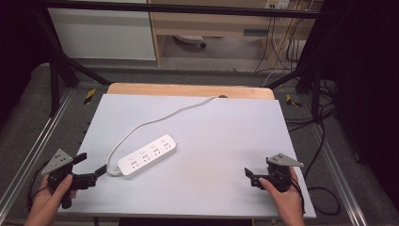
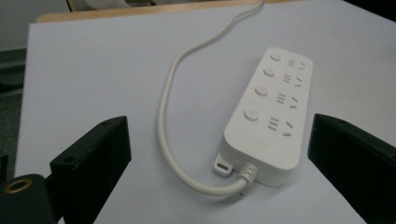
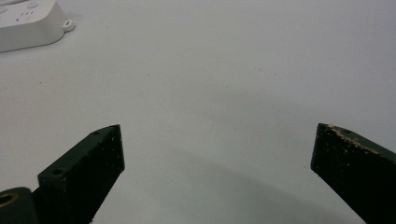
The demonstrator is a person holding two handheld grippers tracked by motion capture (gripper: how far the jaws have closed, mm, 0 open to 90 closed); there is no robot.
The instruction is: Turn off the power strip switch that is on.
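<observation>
Two hands come in from the bottom. The left hand (image 1: 47, 200) holds the left gripper (image 1: 90, 165), wide open. The right hand (image 1: 284, 200) holds the right gripper (image 1: 249, 178), wide open too.

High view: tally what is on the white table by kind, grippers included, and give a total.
Power strip, white, with its cord: 1
Grippers, black, jaws open: 2, the left gripper and the right gripper
Total: 3

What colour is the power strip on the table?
White, cord included; the power strip shows best in the left gripper view.
</observation>
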